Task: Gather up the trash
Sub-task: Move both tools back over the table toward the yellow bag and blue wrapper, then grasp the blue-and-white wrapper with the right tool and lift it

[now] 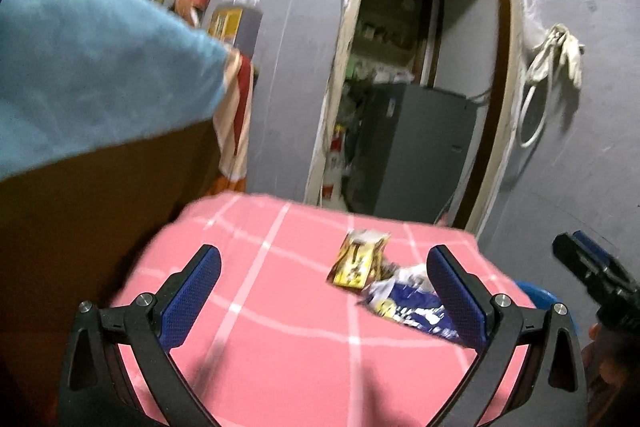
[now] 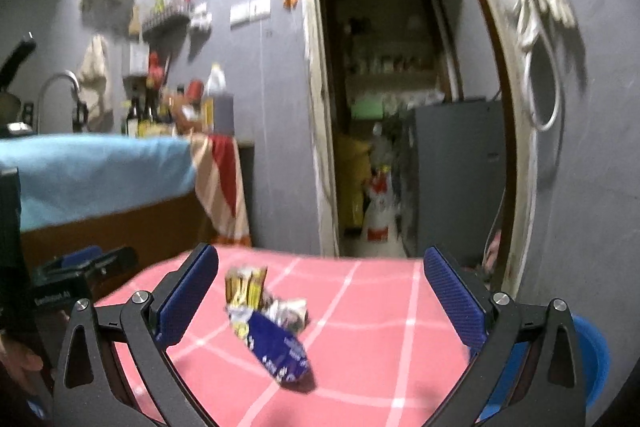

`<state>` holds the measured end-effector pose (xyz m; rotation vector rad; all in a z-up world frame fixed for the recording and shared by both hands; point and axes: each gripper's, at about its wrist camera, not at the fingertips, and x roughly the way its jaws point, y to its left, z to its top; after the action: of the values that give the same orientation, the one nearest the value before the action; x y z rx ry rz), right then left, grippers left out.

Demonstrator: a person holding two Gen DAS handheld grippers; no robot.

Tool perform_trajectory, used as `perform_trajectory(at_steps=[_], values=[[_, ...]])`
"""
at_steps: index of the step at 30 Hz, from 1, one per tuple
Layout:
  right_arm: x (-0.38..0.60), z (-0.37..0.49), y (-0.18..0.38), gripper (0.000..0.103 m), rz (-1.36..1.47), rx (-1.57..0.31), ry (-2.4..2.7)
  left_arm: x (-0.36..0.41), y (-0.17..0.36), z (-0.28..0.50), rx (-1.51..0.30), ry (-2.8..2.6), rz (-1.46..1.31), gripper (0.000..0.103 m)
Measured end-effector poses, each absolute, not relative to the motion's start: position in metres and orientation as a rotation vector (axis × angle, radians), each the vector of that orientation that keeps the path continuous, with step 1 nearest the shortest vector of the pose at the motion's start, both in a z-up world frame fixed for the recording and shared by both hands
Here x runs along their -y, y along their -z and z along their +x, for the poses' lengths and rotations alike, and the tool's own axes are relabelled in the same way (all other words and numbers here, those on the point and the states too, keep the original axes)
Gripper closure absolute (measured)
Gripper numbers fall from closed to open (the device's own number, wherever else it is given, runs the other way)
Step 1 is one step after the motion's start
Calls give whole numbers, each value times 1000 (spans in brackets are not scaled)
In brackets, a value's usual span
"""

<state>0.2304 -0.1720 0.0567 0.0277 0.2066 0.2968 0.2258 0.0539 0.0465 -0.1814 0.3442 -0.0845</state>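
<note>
Three wrappers lie together on a pink checked tablecloth [image 1: 280, 327]: a yellow one [image 1: 358, 259], a blue-and-white one [image 1: 412, 307] and a crumpled silver one [image 1: 408, 273]. In the right wrist view they show as the yellow wrapper [image 2: 246, 287], the blue wrapper [image 2: 276, 347] and the silver wrapper [image 2: 290, 311] on the cloth [image 2: 380, 347]. My left gripper [image 1: 324, 291] is open and empty above the cloth, the wrappers by its right finger. My right gripper [image 2: 320, 299] is open and empty, the wrappers between its fingers but farther ahead. The right gripper [image 1: 592, 267] also shows at the right edge of the left wrist view.
A blue bin [image 2: 592, 351] stands low at the table's right side. A higher counter with a light blue cloth [image 2: 92, 171] is to the left, bottles [image 2: 218, 99] on it. An open doorway [image 2: 384, 107] with a grey cabinet [image 2: 456, 171] lies beyond the table.
</note>
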Motion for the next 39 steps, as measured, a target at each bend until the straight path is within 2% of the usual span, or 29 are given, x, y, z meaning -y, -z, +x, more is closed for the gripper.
perform_trajectory(at_steps=[15,17,19,23,25,26,29,31,36,39], values=[[142,295,-1,0,-3,-645,-384,-75,-12,265,-616,32,-251,2],[138,301,5,7,-11,-694,-409,-74,-9,267,-637,30,-247,2],[135,305,10,22,-19,-731,-428,-74,-8,269,-653,33,-250,2],[132,306,18,37,-29,-773,-453,-73,-6,273,-673,37,-255,2],[134,305,18,59,-23,-776,-459,-71,-6,277,-682,42,-255,2],[137,303,18,62,-18,-777,-460,-70,-6,278,-688,48,-253,2],[144,299,18,70,5,-775,-476,-65,-5,280,-699,67,-245,2],[151,295,19,79,17,-772,-485,-60,-5,283,-709,86,-237,2],[165,284,17,87,22,-749,-476,-49,-7,294,-728,121,-204,2],[181,278,15,88,39,-724,-442,-42,-6,303,-737,131,-191,2]])
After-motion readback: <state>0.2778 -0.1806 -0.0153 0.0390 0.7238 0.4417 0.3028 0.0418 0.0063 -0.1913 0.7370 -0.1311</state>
